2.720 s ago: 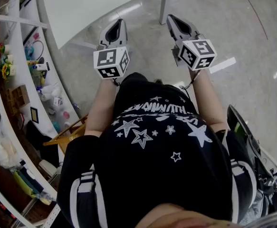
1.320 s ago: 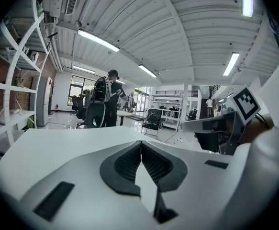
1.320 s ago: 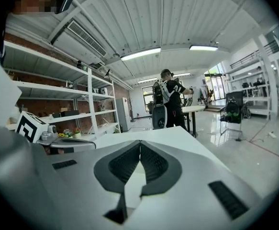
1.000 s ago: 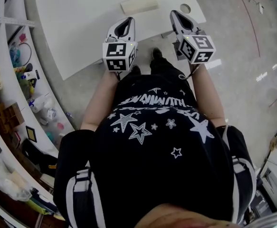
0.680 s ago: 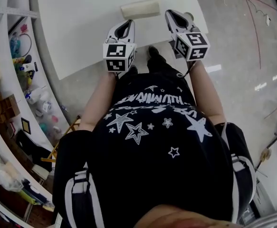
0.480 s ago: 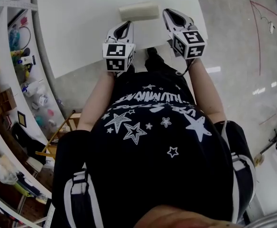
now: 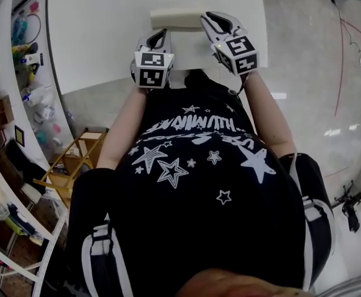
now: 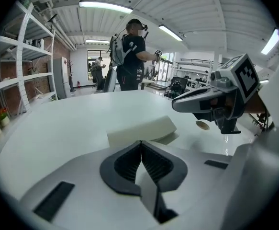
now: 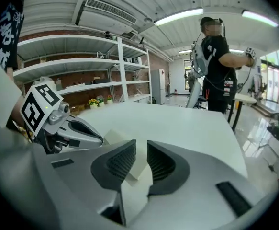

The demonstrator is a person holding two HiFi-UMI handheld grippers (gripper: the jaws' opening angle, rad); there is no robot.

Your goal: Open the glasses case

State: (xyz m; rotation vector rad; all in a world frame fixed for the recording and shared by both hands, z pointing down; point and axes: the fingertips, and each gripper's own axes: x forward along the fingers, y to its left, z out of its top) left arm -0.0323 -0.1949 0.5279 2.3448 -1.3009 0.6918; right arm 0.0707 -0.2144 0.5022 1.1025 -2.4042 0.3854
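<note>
A cream glasses case (image 7: pixel 177 18) lies closed on the white table (image 7: pixel 106 30). In the head view my left gripper (image 7: pixel 163 33) hovers just short of the case's near side, jaws shut and empty. The left gripper view shows its tips (image 8: pixel 140 142) meeting in front of the case (image 8: pixel 141 131). At the case's right end, my right gripper (image 7: pixel 205 16) has its jaws opening, a narrow gap between them (image 9: pixel 140 150). The case (image 9: pixel 111 137) shows through that gap; the pads do not press on it.
Shelves (image 7: pixel 10 73) with small items line the left side and a wooden stool (image 7: pixel 75 159) stands on the floor below the table's near edge. A round hole (image 8: pixel 202 124) sits in the tabletop right of the case. Another person (image 9: pixel 216 71) stands beyond the table.
Both grippers have moved forward and down over the table, closing in on the case. The right gripper now reaches the case's right end.
</note>
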